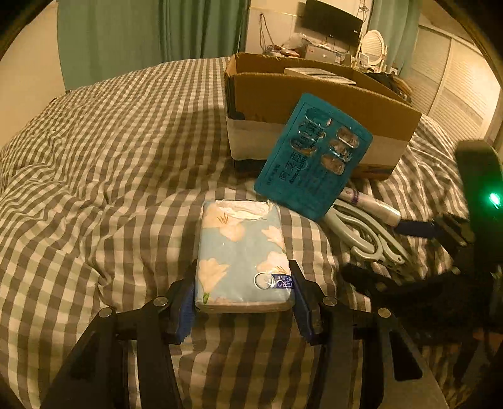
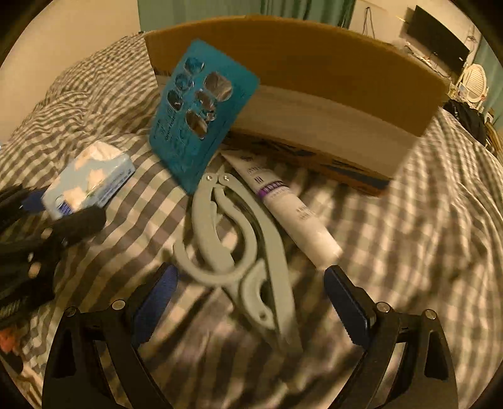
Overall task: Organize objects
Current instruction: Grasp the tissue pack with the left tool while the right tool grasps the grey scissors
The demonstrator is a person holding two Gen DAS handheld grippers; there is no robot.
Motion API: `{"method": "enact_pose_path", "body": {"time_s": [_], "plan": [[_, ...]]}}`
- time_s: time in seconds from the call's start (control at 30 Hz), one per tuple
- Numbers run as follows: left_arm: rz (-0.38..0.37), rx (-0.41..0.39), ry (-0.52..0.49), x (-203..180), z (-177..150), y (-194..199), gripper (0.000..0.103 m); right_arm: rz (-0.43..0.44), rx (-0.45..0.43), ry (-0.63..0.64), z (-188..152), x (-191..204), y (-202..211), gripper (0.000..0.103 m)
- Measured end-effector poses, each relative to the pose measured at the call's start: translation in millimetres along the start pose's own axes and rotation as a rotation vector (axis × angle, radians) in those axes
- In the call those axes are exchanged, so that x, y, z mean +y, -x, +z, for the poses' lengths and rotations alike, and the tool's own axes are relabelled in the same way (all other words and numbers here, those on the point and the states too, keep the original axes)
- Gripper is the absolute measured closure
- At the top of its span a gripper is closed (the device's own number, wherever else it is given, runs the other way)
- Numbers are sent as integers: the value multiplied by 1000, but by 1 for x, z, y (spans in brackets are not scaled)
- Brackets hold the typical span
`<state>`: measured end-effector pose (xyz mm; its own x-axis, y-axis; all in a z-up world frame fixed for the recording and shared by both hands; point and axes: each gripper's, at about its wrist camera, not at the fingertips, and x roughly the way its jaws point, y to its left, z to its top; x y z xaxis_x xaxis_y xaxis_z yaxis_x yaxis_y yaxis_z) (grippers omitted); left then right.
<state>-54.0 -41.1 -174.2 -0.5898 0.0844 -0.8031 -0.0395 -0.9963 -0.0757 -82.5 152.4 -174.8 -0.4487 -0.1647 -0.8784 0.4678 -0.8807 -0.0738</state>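
A light blue flowered tissue pack (image 1: 242, 251) lies lengthwise between my left gripper's (image 1: 243, 302) blue pads, which press on both of its sides; I am shut on it just above the checked bedcover. A teal blister pack (image 2: 201, 110) leans against the cardboard box (image 2: 314, 63). In front of it lie a pale grey folding plastic hanger (image 2: 239, 239) and a white tube with a purple band (image 2: 292, 210). My right gripper (image 2: 251, 277) stands wide open over the hanger's near end, one finger on each side, with nothing held. The tissue pack (image 2: 88, 182) also shows at the left of the right wrist view.
The grey-and-white checked bedcover (image 1: 110, 157) spreads rumpled to the left and front. The open box (image 1: 314, 103) holds a flat white item. Behind the bed stand green curtains (image 1: 125, 31), a wall screen (image 1: 333, 19), a cluttered shelf with a round mirror (image 1: 374, 44), and slatted doors (image 1: 456, 94).
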Motion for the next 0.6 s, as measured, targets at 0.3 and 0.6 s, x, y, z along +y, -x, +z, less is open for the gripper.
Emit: {"method": "enact_pose_path", "body": {"time_s": [0.3, 0.6], "plan": [[0, 0, -5, -1, -1, -2, 50, 14, -44, -57, -5, -13, 19, 63], [-12, -22, -15, -7, -2, 12, 50, 53, -82, -79, -14, -9, 50, 90]]}}
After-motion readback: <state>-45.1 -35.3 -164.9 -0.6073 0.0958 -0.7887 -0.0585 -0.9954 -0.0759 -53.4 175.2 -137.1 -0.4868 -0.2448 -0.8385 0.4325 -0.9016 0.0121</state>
